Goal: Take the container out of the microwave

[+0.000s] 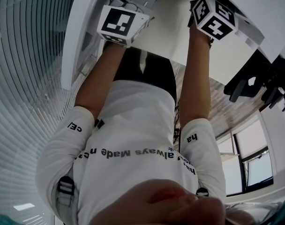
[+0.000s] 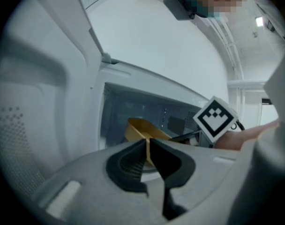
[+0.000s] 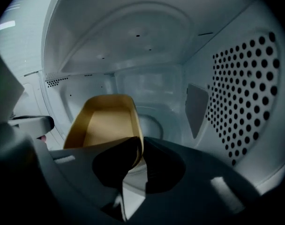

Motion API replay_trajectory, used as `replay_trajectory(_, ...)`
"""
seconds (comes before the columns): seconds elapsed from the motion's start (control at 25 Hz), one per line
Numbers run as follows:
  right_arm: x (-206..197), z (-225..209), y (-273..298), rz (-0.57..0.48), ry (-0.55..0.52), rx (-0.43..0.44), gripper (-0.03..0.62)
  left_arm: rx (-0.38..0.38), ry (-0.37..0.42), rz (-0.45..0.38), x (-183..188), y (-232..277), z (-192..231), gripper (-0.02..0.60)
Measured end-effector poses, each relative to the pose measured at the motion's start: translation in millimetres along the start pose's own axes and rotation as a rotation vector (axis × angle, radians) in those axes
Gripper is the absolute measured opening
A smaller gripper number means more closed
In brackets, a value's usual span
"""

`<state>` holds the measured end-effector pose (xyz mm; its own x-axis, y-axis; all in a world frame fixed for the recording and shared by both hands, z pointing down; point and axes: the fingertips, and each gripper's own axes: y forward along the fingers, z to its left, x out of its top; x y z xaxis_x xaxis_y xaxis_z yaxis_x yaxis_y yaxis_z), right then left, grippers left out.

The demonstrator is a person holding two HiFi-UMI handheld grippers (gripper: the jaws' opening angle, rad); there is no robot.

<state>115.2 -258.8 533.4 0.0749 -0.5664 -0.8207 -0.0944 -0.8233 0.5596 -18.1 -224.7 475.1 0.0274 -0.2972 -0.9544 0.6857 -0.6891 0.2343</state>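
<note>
A yellow-brown container point(image 3: 107, 121) sits inside the white microwave point(image 3: 147, 46). My right gripper point(image 3: 140, 150) reaches into the cavity, and its jaws are shut on the container's near right rim. In the left gripper view the same container point(image 2: 143, 130) shows in the microwave's opening. A thin strip of its yellow wall lies between the pads of my left gripper point(image 2: 147, 150), which is shut on it. The right gripper's marker cube point(image 2: 216, 118) shows to the right of it there. Both marker cubes point(image 1: 119, 25) point(image 1: 213, 15) appear in the head view. The jaws are hidden there.
The microwave's door point(image 2: 48, 78) stands open at the left. A perforated side wall point(image 3: 245, 88) is close on the right of the cavity. The head view mostly shows the person's white shirt point(image 1: 133, 139) and arms.
</note>
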Motion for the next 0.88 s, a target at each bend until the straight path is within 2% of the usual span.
replay_trajectory(0.24, 3.8, 4.0, 1.8, -0.002, -0.016, -0.001, 0.021, 0.007, -0.002, 0.000, -0.6, -1.4, 1.9, 0.026)
replay_trajectory(0.68, 7.7, 5.6, -23.5, -0.023, 0.095, 0.030, 0.012, 0.004, -0.008, 0.001, 7.6, -8.1, 0.2, 0.026)
replay_trajectory(0.88, 3.8, 5.4, -41.8, -0.017, 0.102, 0.038, 0.012, -0.007, -0.011, 0.003, 7.9, -11.2, -8.1, 0.026)
